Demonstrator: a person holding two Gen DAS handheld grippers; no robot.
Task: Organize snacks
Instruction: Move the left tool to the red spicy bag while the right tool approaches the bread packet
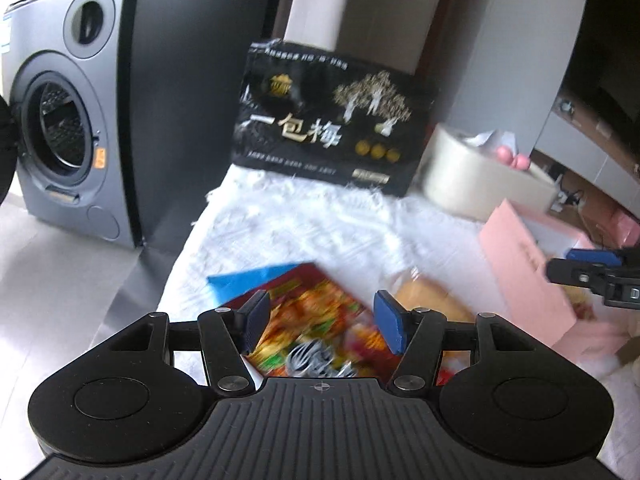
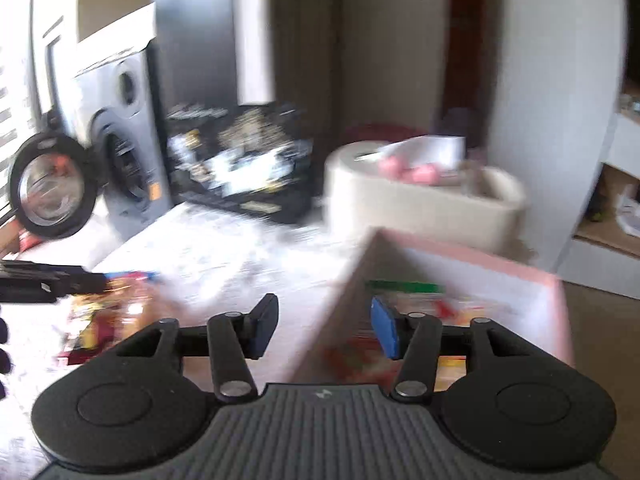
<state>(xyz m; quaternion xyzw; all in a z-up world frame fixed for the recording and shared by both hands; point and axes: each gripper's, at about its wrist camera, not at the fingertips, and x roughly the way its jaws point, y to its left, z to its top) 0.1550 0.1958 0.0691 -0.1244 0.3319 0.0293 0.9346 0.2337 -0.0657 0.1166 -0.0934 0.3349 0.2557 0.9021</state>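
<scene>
Our left hand-held gripper (image 1: 320, 322) hangs with its blue-padded fingers spread wide and nothing gripped between them; seen through the gap, just below and ahead of it, lies a red snack packet (image 1: 316, 320) with a busy, colourful print, flat on the white cloth (image 1: 320, 224) that covers the desk; a blue packet (image 1: 248, 278) peeks out from under the red one's far left corner, and an orange-yellow packet (image 1: 432, 300) lies just to the right of the right finger; whether it touches the red one we cannot tell, since the picture is blurred there. Farther ahead a large black snack bag (image 1: 332, 120) with gold and white lettering stands upright at the cloth's far edge; right of it sits a beige container (image 1: 480, 176) with pink things and white paper showing at its top. Off to the left, on the floor beyond the desk, stands a grey washing machine (image 1: 68, 120) with its door open.

Our right hand-held gripper (image 2: 324, 326) is likewise wide open and holds nothing; its right finger sits over the open pink box (image 2: 460, 256), its left finger outside the near wall; inside the box we make out blurred snack packets (image 2: 400, 320) in red, yellow and green. To its left the left hand-held gripper's dark tip reaches in above the red packet.
</scene>
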